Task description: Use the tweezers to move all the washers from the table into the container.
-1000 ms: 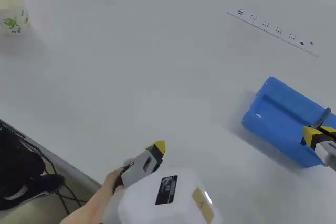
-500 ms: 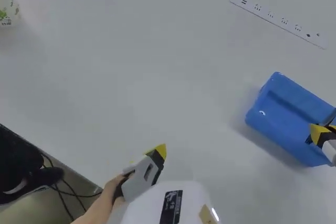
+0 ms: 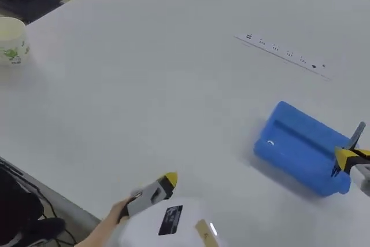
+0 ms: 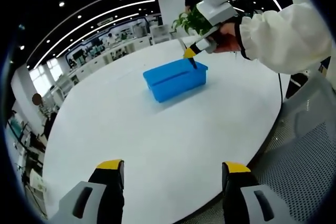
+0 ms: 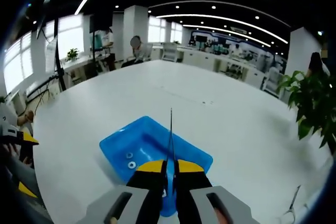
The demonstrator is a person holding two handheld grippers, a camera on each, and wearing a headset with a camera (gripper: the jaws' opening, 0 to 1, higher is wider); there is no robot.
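Observation:
A blue container [image 3: 298,151] lies on the white table [image 3: 144,85], with a washer [image 3: 270,143] inside it. In the right gripper view two washers [image 5: 130,160] rest on the floor of the container [image 5: 136,142]. My right gripper [image 3: 348,159] is shut on the tweezers [image 3: 358,132], whose thin tips [image 5: 170,127] point down over the container. The left gripper view shows that gripper [image 4: 195,50] above the far rim of the container [image 4: 173,80]. My left gripper [image 4: 173,167] is open and holds nothing, low near the table's front edge [image 3: 157,187].
A paper cup [image 3: 13,40] stands at the far left of the table. A white power strip [image 3: 283,55] lies beyond the container. A potted plant [image 5: 310,103] and a small metal tool [image 5: 290,209] sit to the right. A person's white sleeve [image 4: 286,32] reaches in.
The head camera has shifted, and the tweezers are back in the picture at the right edge. Both grippers stay roughly where they were relative to the container and the table edge.

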